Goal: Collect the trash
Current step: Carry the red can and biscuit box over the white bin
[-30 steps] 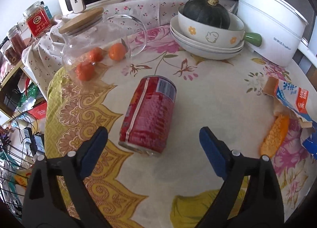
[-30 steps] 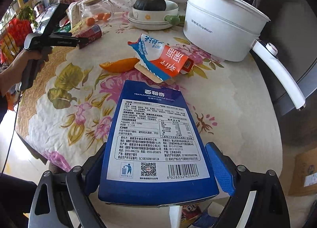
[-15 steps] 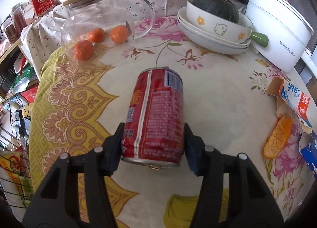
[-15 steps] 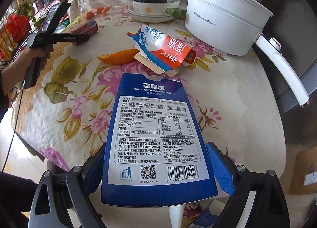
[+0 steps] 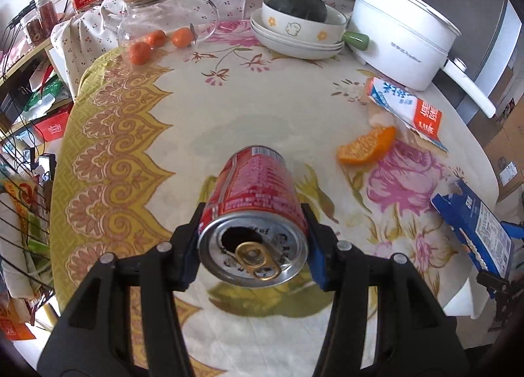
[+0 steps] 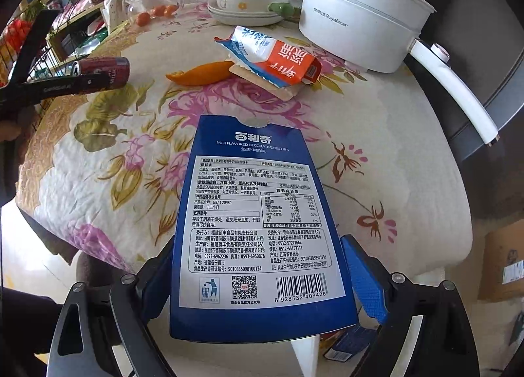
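My left gripper (image 5: 253, 247) is shut on a red drink can (image 5: 253, 210) and holds it above the tablecloth, its opened top facing the camera. The can also shows in the right wrist view (image 6: 101, 70). My right gripper (image 6: 258, 278) holds a flat blue biscuit box (image 6: 258, 229) between its fingers, over the table's near edge. The box shows at the right edge of the left wrist view (image 5: 475, 229). An orange peel (image 5: 366, 146) and a torn milk carton (image 5: 406, 106) lie on the table; both show in the right wrist view, peel (image 6: 199, 74), carton (image 6: 271, 56).
A white electric pot (image 5: 399, 36) stands at the back right. Stacked bowls holding a dark squash (image 5: 299, 26) are at the back. A glass jar on its side with small oranges (image 5: 163, 29) lies at the back left. A wire rack (image 5: 23, 213) stands left of the table.
The left gripper closed on the can and lifted it off the table, drawing back so its top faces the camera. The right gripper kept holding the blue box, barely moving.
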Action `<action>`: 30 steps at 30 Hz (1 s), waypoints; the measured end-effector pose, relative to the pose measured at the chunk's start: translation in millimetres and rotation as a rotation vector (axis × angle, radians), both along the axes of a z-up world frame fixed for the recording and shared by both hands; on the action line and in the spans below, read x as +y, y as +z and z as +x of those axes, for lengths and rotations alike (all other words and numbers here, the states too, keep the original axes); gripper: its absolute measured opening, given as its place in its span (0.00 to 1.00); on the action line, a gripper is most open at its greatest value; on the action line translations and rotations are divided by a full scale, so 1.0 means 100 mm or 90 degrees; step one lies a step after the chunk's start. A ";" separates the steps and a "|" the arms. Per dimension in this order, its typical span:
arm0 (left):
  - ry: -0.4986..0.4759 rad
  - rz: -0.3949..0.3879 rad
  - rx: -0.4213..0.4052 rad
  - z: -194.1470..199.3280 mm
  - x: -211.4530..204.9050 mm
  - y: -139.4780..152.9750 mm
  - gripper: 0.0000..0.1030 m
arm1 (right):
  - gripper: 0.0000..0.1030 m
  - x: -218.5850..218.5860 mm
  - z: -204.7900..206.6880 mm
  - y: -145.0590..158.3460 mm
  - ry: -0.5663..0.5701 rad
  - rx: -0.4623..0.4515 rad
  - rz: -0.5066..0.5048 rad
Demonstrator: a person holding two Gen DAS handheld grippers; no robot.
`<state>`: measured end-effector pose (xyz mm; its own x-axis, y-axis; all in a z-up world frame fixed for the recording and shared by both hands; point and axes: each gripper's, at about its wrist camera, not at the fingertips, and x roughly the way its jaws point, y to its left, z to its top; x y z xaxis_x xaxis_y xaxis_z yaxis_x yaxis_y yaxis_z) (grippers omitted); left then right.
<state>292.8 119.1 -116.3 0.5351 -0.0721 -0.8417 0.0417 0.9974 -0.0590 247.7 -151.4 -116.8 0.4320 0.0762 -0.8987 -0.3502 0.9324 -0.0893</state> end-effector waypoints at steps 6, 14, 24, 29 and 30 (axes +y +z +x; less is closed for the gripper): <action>-0.015 -0.019 0.003 -0.38 -0.22 0.05 0.53 | 0.91 -0.11 -0.21 0.05 -0.032 -0.009 0.019; -0.048 -0.034 -0.005 -0.72 -0.56 0.13 0.53 | 0.91 -0.31 -0.49 0.15 -0.064 -0.026 0.026; -0.118 -0.092 -0.018 -0.88 -1.04 0.23 0.53 | 0.91 -0.63 -0.64 0.26 -0.102 -0.047 0.035; -0.158 -0.103 -0.020 -0.93 -1.31 0.24 0.53 | 0.91 -0.80 -0.70 0.35 -0.124 -0.059 0.041; -0.167 -0.104 -0.019 -0.93 -1.37 0.24 0.53 | 0.91 -0.85 -0.71 0.35 -0.129 -0.059 0.044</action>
